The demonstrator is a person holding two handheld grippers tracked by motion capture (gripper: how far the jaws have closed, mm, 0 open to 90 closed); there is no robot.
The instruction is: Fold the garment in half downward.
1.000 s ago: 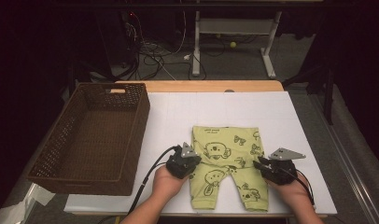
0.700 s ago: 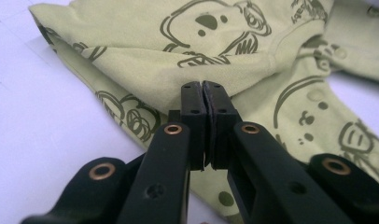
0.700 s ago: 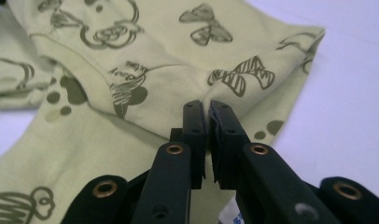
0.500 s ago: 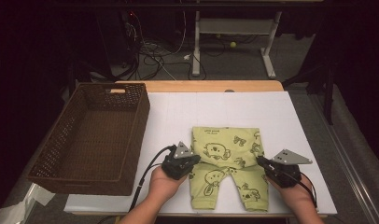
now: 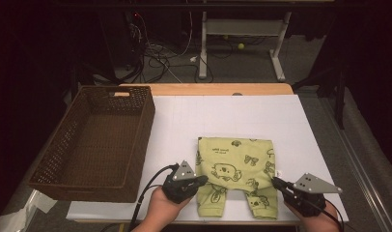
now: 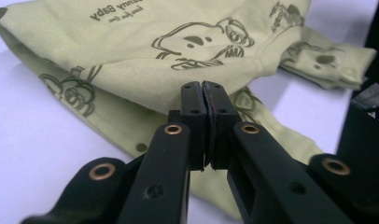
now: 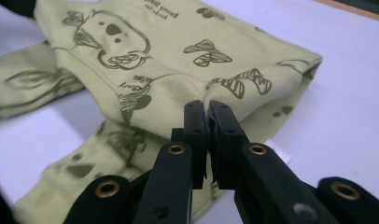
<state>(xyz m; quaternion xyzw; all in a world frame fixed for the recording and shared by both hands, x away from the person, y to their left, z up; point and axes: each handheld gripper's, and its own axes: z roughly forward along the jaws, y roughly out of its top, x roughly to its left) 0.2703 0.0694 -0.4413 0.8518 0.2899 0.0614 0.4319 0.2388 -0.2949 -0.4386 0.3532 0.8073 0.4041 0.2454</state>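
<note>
At the far left of the counter (image 5: 242,116) sits a brown wicker basket (image 5: 95,142), open and near enough to take the garment once folded. Right of it, the left tongs (image 5: 200,180) rest at the left edge of the yellow-green baby trousers (image 5: 235,176), jaws pressed together with no cloth between them. The trousers lie folded over, the legs toward the person. Farther right, the right tongs (image 5: 277,182) are likewise closed and empty, just beside the right edge.
</note>
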